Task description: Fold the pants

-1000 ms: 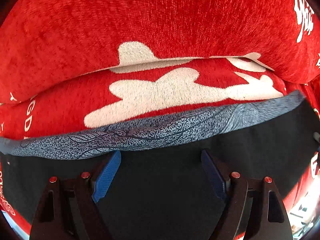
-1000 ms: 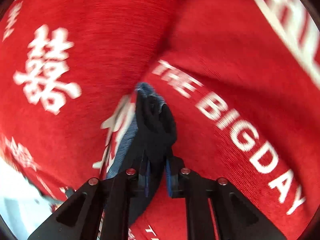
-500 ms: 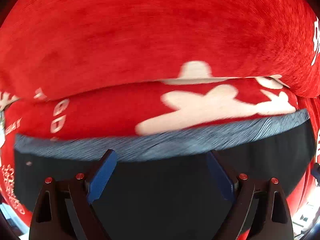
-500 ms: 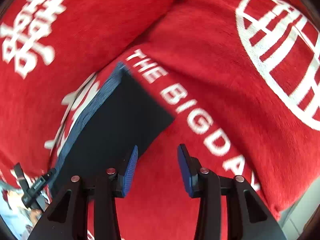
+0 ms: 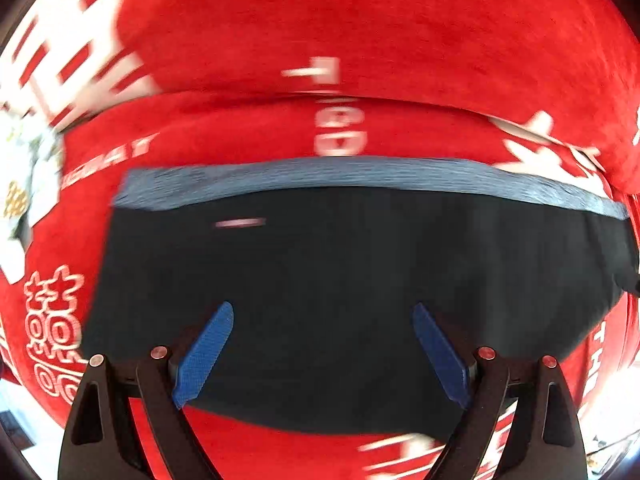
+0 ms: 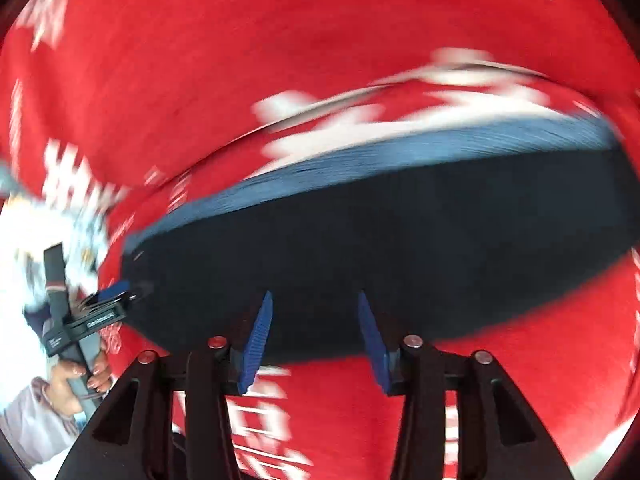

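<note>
Looking at the folded black fabric pants with the blue-grey speckled waistband (image 5: 352,280), they're lying flat as a neat rectangle on a plush red velvety cover with white lettering (image 5: 360,20), which could be a bed or a sofa, hard to say. The left gripper (image 5: 320,344) hangs right over the pants with its blue textured fingers (image 5: 204,356) spread wide and nothing between them, so it's let go. The right gripper (image 6: 316,340) sits at the near edge of the pants, its jaws have just been opening, and there's a clear gap with no cloth pinched, so that one's released too. My guess is the pants are light, floppy and a bit stretchy, so they'd sag and unfold if you lift from the middle; grab both corners of the waistband (image 6: 420,152) edge, or the corners of the opposite end, and keep the layers pinched together. The ribbed band looks thicker and grippier than the smooth black part. The soft plush cover probably won't let the cloth slide much.
</note>
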